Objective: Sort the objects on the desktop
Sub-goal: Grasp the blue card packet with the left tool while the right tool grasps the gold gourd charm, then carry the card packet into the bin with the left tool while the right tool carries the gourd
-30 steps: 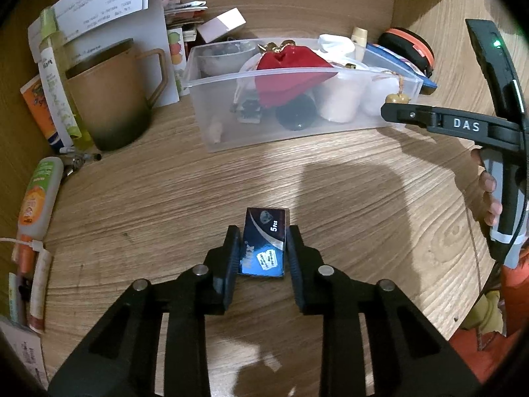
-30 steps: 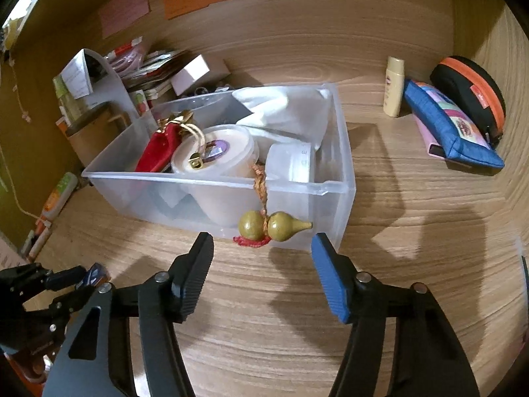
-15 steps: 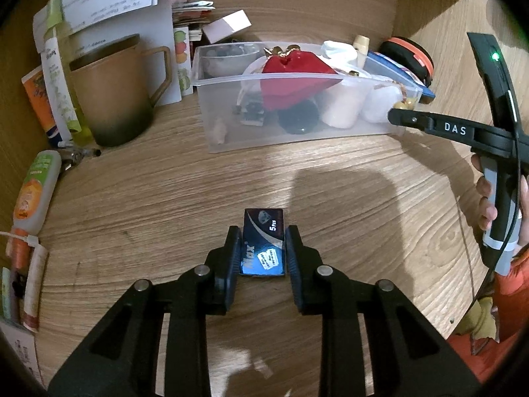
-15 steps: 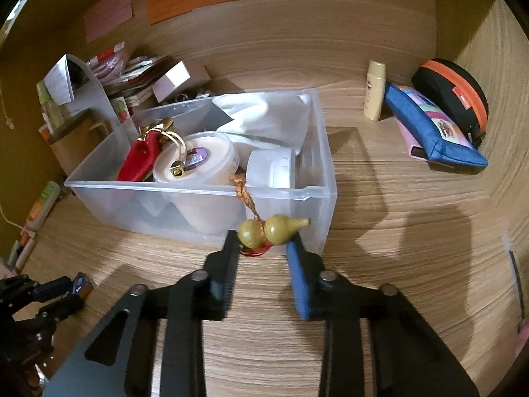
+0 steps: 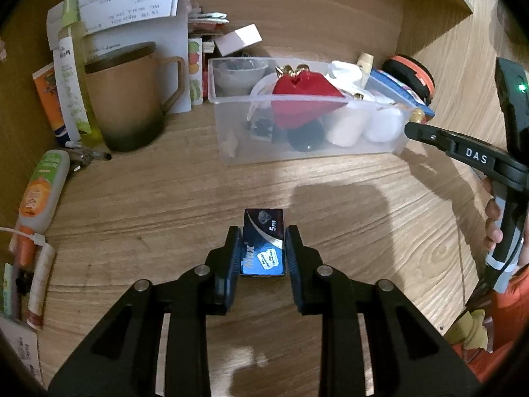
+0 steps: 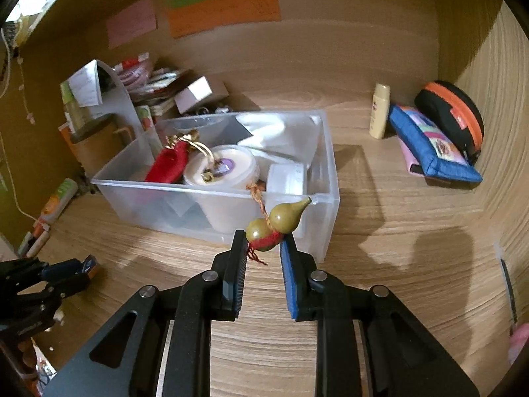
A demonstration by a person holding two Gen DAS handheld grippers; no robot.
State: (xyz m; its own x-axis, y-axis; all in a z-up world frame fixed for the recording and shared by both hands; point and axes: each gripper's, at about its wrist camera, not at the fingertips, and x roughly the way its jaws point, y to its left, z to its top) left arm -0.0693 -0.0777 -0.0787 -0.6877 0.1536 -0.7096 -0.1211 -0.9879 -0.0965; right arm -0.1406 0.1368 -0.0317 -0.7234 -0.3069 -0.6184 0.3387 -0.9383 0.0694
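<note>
A second ago my right gripper (image 6: 263,248) stood wide before the hanging gourd charm (image 6: 277,223); its jaws have since narrowed and now clamp the charm's lower bulb, lifted against the front wall of the clear plastic bin (image 6: 325,178). My left gripper (image 5: 263,246) has not changed: it still pinches the small dark-blue box (image 5: 263,242) that lies flat on the wood-grain desk (image 5: 165,205).

Left to right in the left wrist view: a soft squeeze tube (image 5: 41,192) with an orange label, its print too blurred to read; a matte brown mug (image 5: 127,94) with an angular handle; the box, glossy card, printed "Max" and "5pcs"; the bin, holding a red fabric pouch (image 5: 302,99) and white round containers; then the right gripper's black arm, marked "DAS".

In the right wrist view the charm is smooth, olive-green and double-bulbed, with a red thread wrap at its waist and a braided orange cord running up over the bin's rim. Further right stand a cream bottle (image 6: 380,110), a blue zip pouch (image 6: 429,144) and a black case with orange trim (image 6: 453,112).
</note>
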